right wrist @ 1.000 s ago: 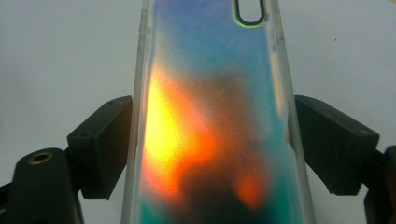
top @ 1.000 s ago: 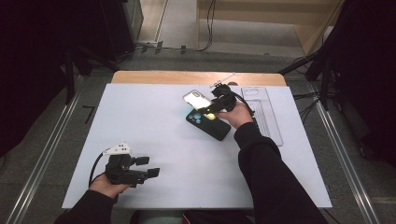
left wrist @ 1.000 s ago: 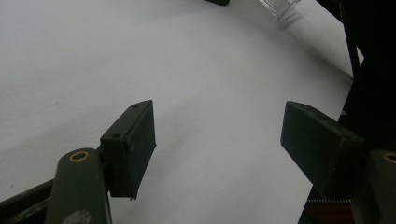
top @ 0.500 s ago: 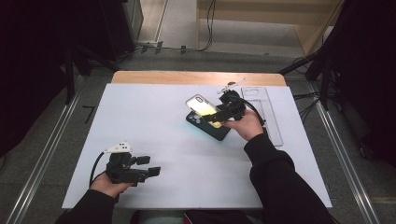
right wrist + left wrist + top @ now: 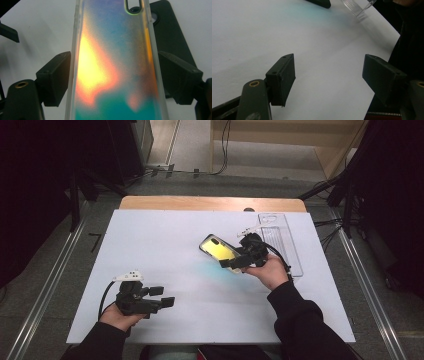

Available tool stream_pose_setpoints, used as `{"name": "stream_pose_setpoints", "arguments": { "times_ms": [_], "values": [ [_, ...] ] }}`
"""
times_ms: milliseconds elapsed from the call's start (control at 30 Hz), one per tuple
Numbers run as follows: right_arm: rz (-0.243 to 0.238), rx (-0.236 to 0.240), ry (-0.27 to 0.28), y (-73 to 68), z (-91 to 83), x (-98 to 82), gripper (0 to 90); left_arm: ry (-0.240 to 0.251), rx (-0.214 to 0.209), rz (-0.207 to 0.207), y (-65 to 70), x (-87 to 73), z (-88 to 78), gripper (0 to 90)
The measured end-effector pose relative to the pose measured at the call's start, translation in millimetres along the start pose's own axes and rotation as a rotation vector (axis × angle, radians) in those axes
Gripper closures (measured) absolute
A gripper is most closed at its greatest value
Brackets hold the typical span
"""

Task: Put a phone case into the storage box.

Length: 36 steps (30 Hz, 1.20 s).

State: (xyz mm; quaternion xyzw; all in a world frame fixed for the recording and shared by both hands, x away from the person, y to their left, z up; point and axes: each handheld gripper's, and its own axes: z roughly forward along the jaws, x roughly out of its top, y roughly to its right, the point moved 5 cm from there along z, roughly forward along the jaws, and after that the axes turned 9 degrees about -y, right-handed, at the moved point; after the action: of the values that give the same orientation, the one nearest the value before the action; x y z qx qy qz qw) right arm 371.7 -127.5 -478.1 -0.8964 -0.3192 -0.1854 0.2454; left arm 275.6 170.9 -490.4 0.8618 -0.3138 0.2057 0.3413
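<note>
A person at a white table (image 5: 165,235) holds a gripper in each hand. The right gripper (image 5: 239,260), right of centre, is clamped on the long edges of an iridescent phone case (image 5: 220,249), which sticks out past the jaws toward the table's middle, lifted and tilted. In the right gripper view the case (image 5: 112,62) runs up between both pads, shimmering yellow, orange and teal, its lower end cut off by the frame; a dark phone (image 5: 170,32) lies behind it, mostly hidden. A clear plastic tray (image 5: 280,237) lies just beyond the hand. The left gripper (image 5: 162,297) rests near the table's front left, jaws wide apart around nothing
</note>
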Motion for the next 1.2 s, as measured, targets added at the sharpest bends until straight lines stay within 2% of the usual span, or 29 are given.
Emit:
{"name": "stream_pose_setpoints", "arguments": {
  "times_ms": [300,533,733,900,1033,1200],
  "values": [
    [-0.001,0.007,-0.013,-14.6,7.3,-22.8,15.0,0.010,-0.016,0.012,6.1,3.4,0.7,24.8],
    [0.014,0.014,-0.014,-28.5,9.0,-36.2,15.0,0.012,-0.028,-0.031,8.0,9.6,0.5,24.8],
    [0.031,0.022,0.003,-32.4,9.9,-42.1,14.9,0.017,-0.024,-0.040,7.8,14.2,2.3,24.9],
    [0.052,0.028,0.022,-32.0,10.9,-44.1,15.0,0.025,-0.041,-0.067,9.4,20.0,5.4,24.9],
    [0.064,0.021,0.031,-31.6,9.6,-46.6,14.9,0.025,-0.038,-0.055,12.1,23.3,7.2,24.9],
    [0.104,0.026,0.047,-31.3,10.0,-50.4,15.0,0.029,-0.020,-0.048,14.0,27.9,9.9,24.9]
  ]
}}
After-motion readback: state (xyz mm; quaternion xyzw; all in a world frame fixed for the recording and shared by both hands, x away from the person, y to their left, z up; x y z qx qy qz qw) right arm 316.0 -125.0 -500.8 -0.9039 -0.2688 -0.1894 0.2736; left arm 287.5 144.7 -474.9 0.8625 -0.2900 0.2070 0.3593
